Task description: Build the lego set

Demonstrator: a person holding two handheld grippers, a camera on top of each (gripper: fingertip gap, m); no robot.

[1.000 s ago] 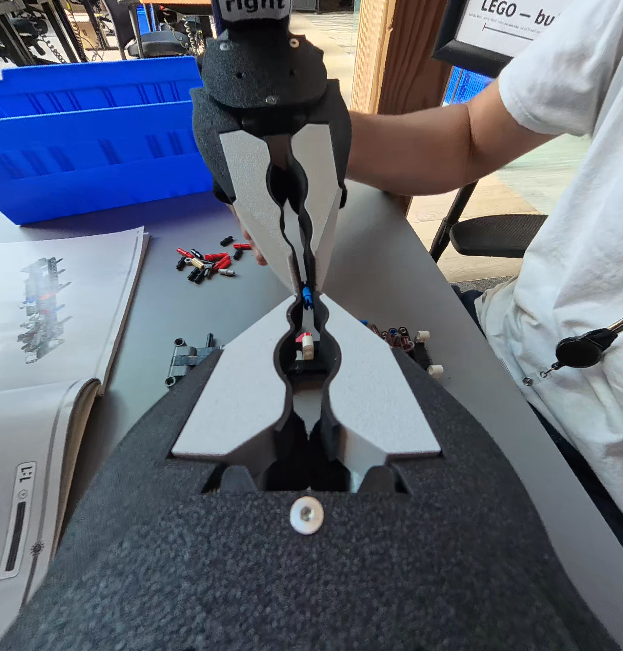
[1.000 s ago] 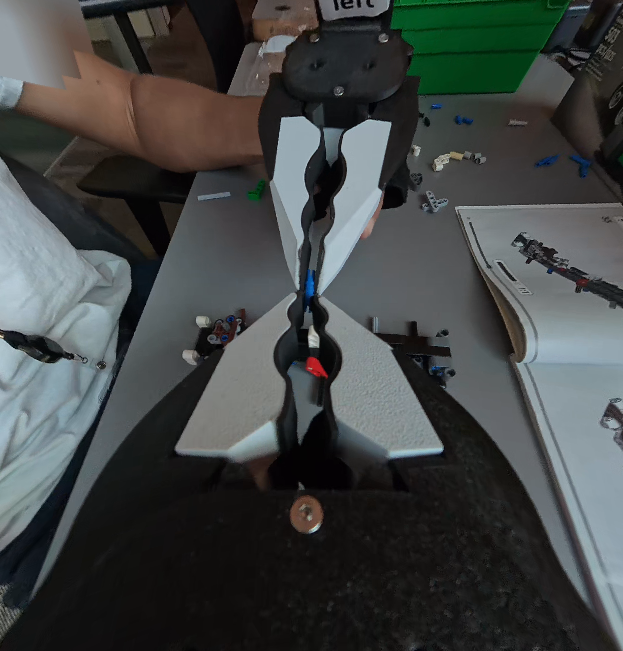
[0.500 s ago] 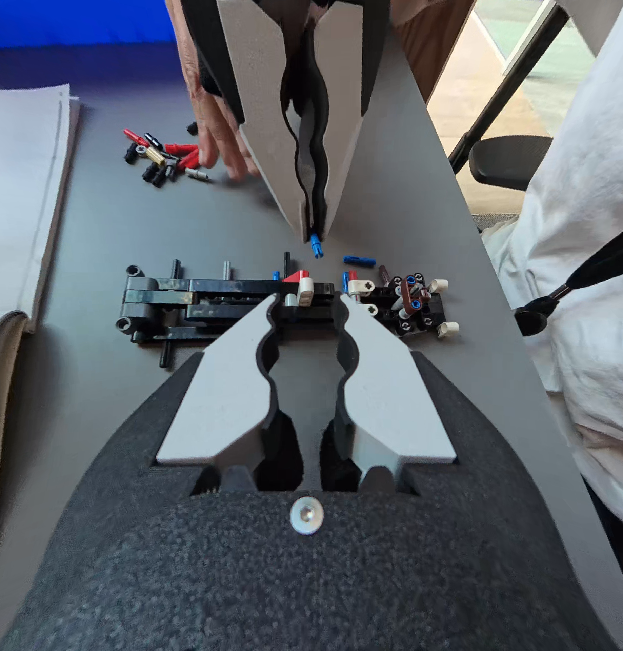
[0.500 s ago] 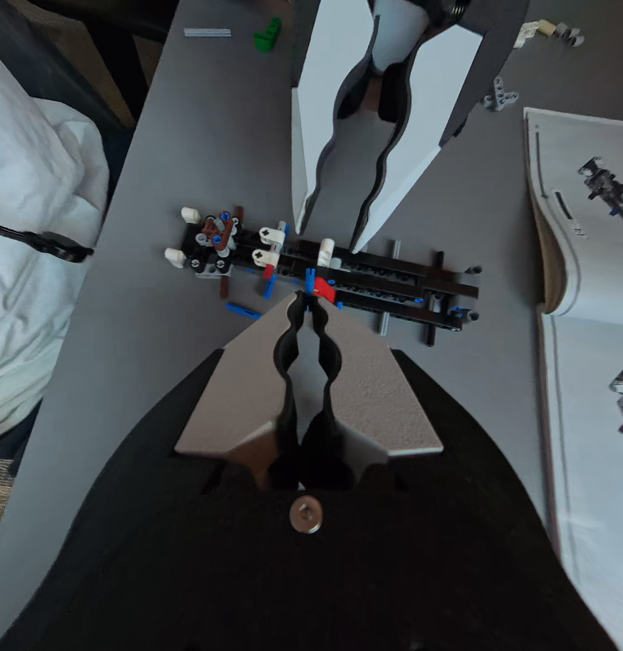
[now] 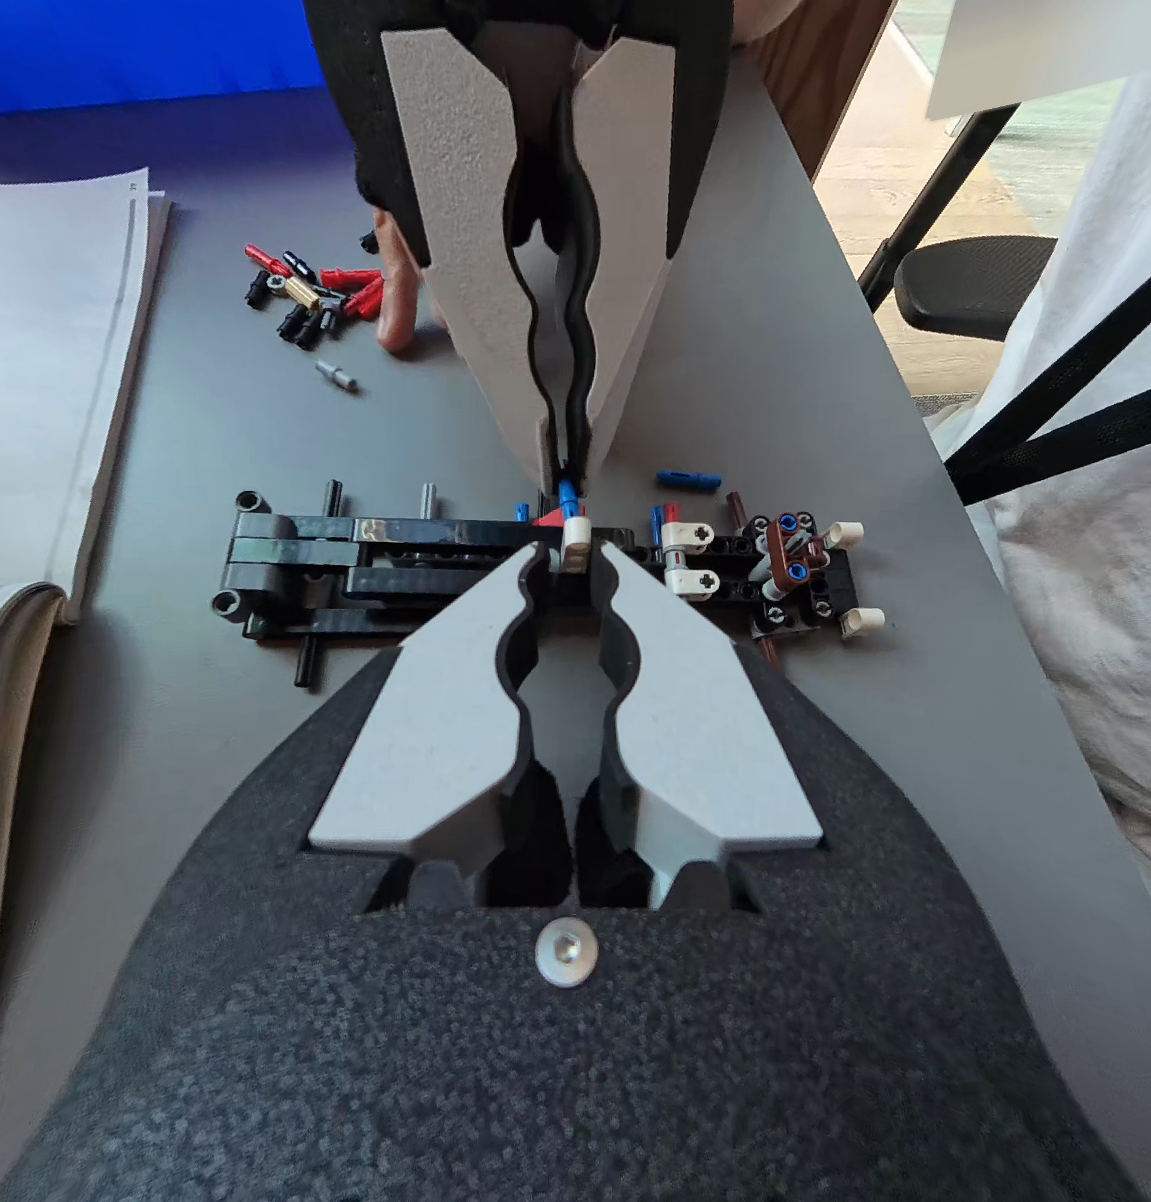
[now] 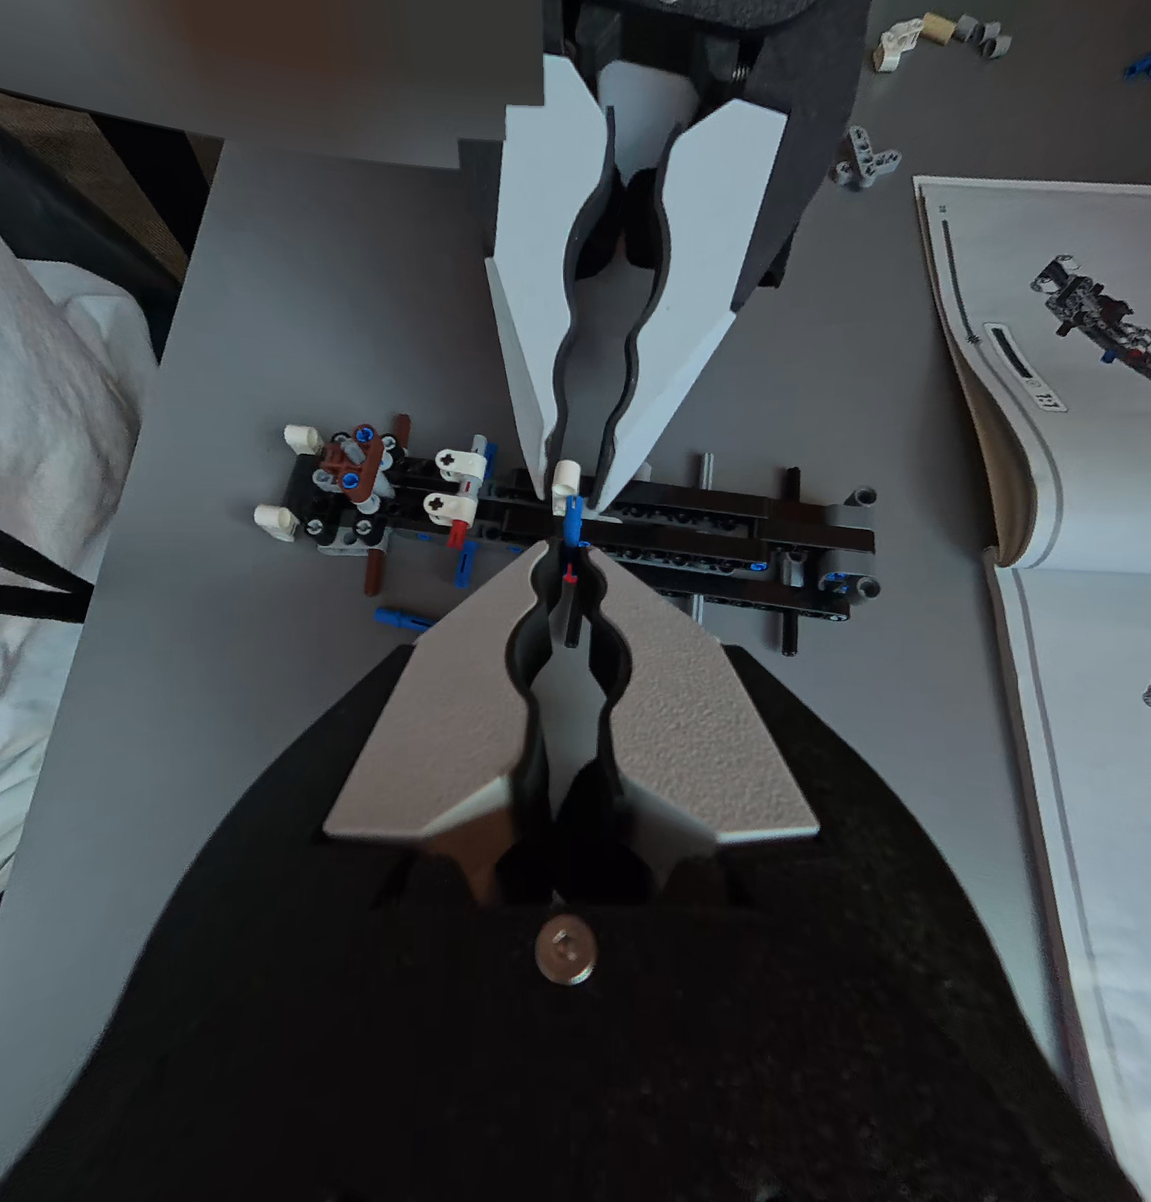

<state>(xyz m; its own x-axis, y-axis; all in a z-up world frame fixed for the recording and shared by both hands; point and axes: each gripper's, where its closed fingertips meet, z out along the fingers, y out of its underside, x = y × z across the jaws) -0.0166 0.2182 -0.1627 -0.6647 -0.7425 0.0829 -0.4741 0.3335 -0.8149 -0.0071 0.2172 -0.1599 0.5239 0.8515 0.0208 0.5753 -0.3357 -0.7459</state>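
A long black beam assembly [image 5: 430, 530] lies flat on the grey table and also shows in the right wrist view [image 6: 690, 520]. A white connector [image 5: 576, 540] stands on it, with a red part beside it. My left gripper [image 5: 571, 553] is open, its fingertips close on either side of the white connector [image 6: 566, 478], with a small gap still showing. My right gripper [image 6: 568, 549] is shut on a blue pin [image 6: 571, 520]. It comes down from the far side in the left wrist view [image 5: 565, 478]. The blue pin [image 5: 566, 494] points at the white connector and touches it.
An open instruction booklet [image 5: 39, 358] lies beside the assembly, and also shows in the right wrist view [image 6: 1080, 455]. Loose red and black pins [image 5: 312, 293], a grey pin [image 5: 335, 376] and a blue pin [image 5: 687, 479] lie nearby. A blue bin [image 5: 137, 45] stands behind. A person in a white shirt [image 5: 1113, 455] sits at the table edge. Left and right tips are no more than a few centimetres apart.
A second ago both grippers met in the air, the left shut on the assembly. The assembly now lies on the table; the left opened wide, then narrowed around the white connector. The right brought the blue pin down to it.
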